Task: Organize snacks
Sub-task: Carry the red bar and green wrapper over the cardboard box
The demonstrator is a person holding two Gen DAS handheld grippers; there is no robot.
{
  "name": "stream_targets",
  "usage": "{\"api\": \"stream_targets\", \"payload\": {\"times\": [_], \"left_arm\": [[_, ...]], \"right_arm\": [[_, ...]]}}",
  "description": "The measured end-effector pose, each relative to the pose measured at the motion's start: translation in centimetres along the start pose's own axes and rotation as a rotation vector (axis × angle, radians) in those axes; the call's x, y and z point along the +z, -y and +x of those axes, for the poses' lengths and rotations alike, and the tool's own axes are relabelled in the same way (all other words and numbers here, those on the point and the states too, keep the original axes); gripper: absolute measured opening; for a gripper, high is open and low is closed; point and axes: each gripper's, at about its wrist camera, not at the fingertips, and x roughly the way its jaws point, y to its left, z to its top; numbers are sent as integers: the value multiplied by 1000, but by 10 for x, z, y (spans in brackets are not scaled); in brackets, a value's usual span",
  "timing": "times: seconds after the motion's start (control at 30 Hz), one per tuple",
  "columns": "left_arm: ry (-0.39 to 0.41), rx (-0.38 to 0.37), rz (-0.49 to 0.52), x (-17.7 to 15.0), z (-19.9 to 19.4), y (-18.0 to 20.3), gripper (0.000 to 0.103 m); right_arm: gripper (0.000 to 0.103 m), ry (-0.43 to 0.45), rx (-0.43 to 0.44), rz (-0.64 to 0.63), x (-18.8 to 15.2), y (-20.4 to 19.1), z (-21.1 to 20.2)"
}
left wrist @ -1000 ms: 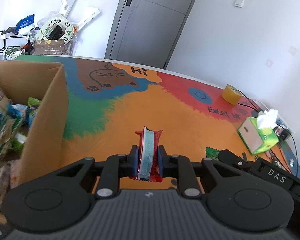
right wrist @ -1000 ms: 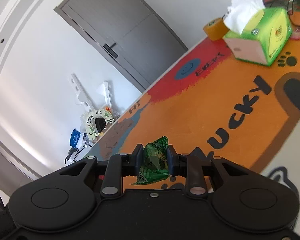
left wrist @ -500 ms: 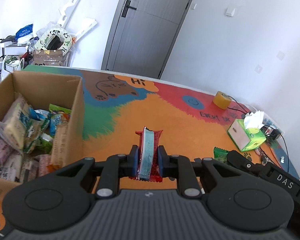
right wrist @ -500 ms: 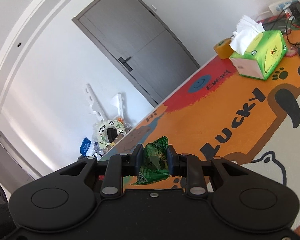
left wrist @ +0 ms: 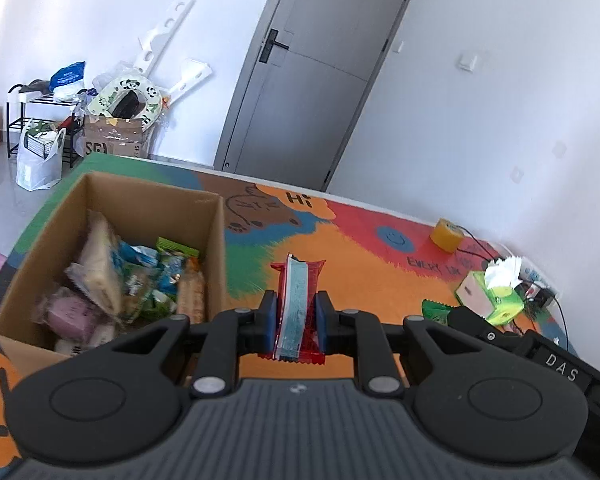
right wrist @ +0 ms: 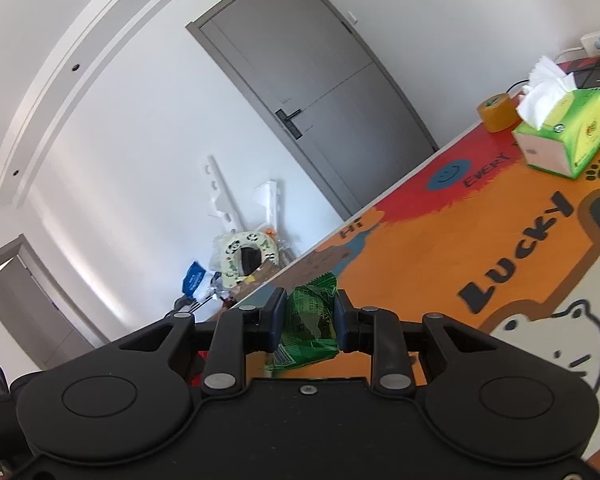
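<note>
Above the colourful printed counter (left wrist: 380, 280), the left tongs (left wrist: 296, 320) clamp a red-and-blue foil snack bar (left wrist: 296, 300) beside the part-filled brown cardboard box (left wrist: 216, 240); the right tongs (right wrist: 310, 322) pinch a crinkled green snack packet (right wrist: 310, 316). Both, I judge, remain to be boxed.

Both grippers, the left gripper (left wrist: 296, 314) and the right gripper (right wrist: 310, 318), are matte black with blue pads, silver pivot screws, round recessed discs on broad shoulders, and one carries white "DAS" lettering.
</note>
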Motion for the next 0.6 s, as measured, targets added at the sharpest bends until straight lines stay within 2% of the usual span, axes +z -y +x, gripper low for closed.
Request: {"api": "stream_targets", "payload": {"times": [0.6], "left_arm": [[28,60,-90,12,-28,-76,19]], "right_arm": [[26,-60,55,-113,-15,-66,18]]}}
